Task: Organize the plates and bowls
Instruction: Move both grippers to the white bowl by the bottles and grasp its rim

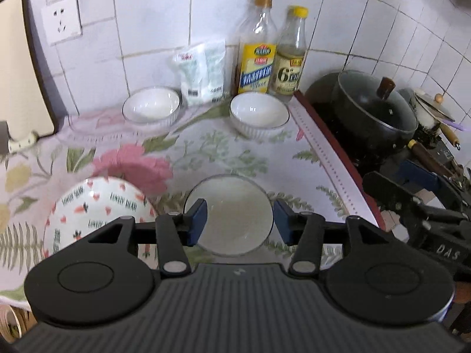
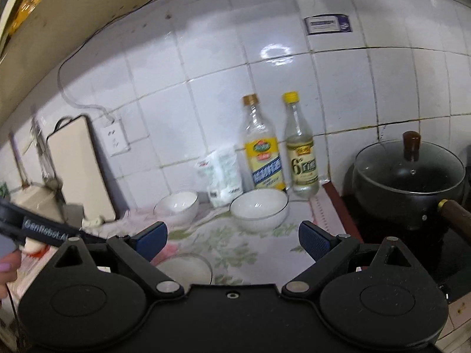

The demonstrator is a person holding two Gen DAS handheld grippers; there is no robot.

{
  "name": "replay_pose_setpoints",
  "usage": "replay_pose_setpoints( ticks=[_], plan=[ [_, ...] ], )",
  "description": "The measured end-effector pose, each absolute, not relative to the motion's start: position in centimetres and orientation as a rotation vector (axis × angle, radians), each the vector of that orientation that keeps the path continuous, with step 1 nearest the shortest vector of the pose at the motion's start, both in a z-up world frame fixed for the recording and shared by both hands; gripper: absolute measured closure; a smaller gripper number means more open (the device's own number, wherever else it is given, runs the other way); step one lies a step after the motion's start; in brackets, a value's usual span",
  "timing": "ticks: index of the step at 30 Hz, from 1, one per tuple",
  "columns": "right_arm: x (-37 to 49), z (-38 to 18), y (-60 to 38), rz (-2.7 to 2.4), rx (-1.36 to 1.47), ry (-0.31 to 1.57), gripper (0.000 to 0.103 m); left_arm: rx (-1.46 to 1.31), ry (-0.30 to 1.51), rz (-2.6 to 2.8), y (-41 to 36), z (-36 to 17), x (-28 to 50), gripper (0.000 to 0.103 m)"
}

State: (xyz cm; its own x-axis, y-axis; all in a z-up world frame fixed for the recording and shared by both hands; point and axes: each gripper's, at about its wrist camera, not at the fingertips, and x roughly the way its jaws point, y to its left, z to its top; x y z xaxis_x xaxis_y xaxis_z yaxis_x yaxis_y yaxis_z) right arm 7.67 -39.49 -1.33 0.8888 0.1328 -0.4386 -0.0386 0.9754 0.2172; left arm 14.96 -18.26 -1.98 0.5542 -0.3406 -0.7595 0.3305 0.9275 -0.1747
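My left gripper hangs open above the flowered cloth, its blue pads apart and touching nothing. Through the gap I see a small white plate with a dark rim lying flat on the cloth. A carrot-patterned dish sits to the left of it. Two white ribbed bowls stand upright near the tiled wall. My right gripper is open and empty, higher up, facing the same bowls; the white plate lies just below its left pad.
Two bottles and a white bag stand against the wall. A lidded black pot sits on the stove to the right. A cutting board leans at the left. A person's fingers show at the left edge.
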Motion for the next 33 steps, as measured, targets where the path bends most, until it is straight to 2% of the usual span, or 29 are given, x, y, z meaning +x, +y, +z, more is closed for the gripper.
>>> replay_pose_setpoints(
  ticks=[6,11,18,29,33],
  plan=[
    [9.9,-1.2,-41.7,0.167,0.289,0.456,0.005,-0.009,0.857,-0.394,-19.0,-1.6,17.0,0.048],
    [12.1,-1.3,-41.0,0.158,0.144,0.45,0.005,0.008,0.835,-0.404,-19.9,-2.5,19.7,0.042],
    [17.2,-3.4,-41.7,0.1,0.187,0.516,0.007,0.052,0.837,-0.37,-21.2,-4.9,23.4,0.041],
    [25.5,-8.0,-42.1,0.032,0.338,0.646,0.028,-0.02,0.829,-0.402,-22.4,-8.3,29.9,0.041],
    [28.9,-9.9,-42.9,-0.078,0.384,0.736,0.048,-0.013,0.871,-0.42,-23.9,-10.2,32.7,0.041]
  ],
)
